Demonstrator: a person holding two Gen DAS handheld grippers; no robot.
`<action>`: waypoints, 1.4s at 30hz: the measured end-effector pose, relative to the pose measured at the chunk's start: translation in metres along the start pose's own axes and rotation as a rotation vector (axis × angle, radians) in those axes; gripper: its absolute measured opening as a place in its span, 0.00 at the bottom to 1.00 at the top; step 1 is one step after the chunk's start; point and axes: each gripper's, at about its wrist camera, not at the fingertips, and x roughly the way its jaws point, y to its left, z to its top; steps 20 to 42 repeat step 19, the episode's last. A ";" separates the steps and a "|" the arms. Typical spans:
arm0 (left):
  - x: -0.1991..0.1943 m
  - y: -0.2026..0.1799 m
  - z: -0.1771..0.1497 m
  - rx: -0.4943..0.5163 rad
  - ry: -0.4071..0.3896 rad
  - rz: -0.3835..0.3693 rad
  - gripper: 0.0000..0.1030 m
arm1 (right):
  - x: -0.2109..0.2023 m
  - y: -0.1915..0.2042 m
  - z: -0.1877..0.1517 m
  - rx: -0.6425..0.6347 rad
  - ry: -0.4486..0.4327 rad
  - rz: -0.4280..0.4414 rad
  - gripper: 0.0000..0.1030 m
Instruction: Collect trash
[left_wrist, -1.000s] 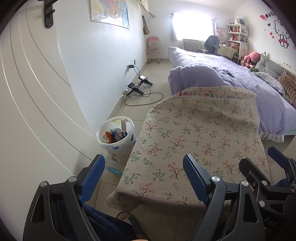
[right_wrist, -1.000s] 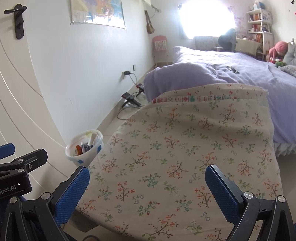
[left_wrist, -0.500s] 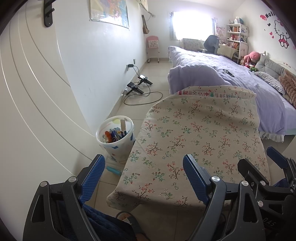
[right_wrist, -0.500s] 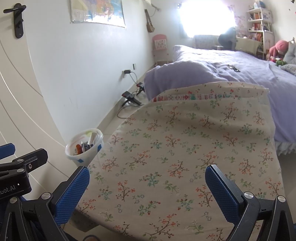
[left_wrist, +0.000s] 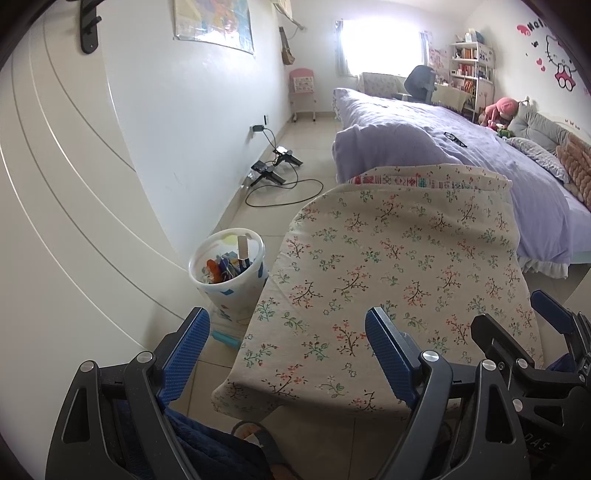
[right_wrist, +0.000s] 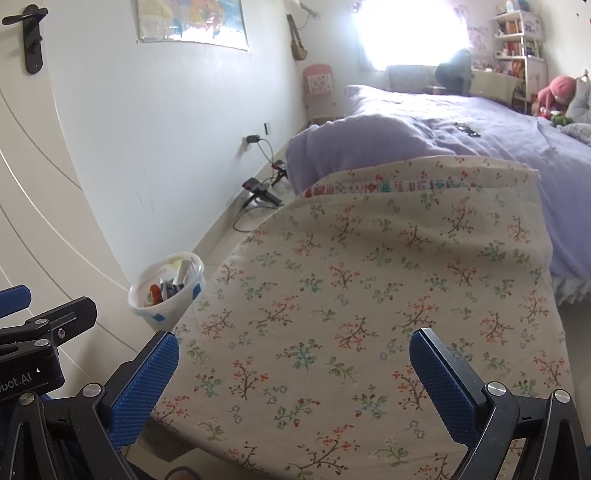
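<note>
A white waste bin (left_wrist: 229, 273) with blue patches stands on the floor by the wall, left of a table under a floral cloth (left_wrist: 399, 280). It holds colourful wrappers and paper. It also shows in the right wrist view (right_wrist: 166, 295). My left gripper (left_wrist: 288, 343) is open and empty, above the table's near left corner. My right gripper (right_wrist: 295, 369) is open and empty, above the table's near edge. No loose trash shows on the cloth.
A bed with a purple cover (left_wrist: 461, 147) lies behind the table. Black cables and chargers (left_wrist: 273, 173) lie on the tiled floor by the wall. A white door (left_wrist: 55, 221) is on the left. A small blue item (left_wrist: 225, 338) lies beside the bin.
Both views have shifted only slightly. Both grippers stay open and empty.
</note>
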 end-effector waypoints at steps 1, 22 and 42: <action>0.001 0.000 0.000 0.000 0.002 0.000 0.86 | 0.001 0.000 0.000 0.000 0.002 0.000 1.00; 0.035 -0.004 0.002 0.003 0.054 0.002 0.86 | 0.027 -0.012 -0.004 0.018 0.044 -0.010 1.00; 0.035 -0.004 0.002 0.003 0.054 0.002 0.86 | 0.027 -0.012 -0.004 0.018 0.044 -0.010 1.00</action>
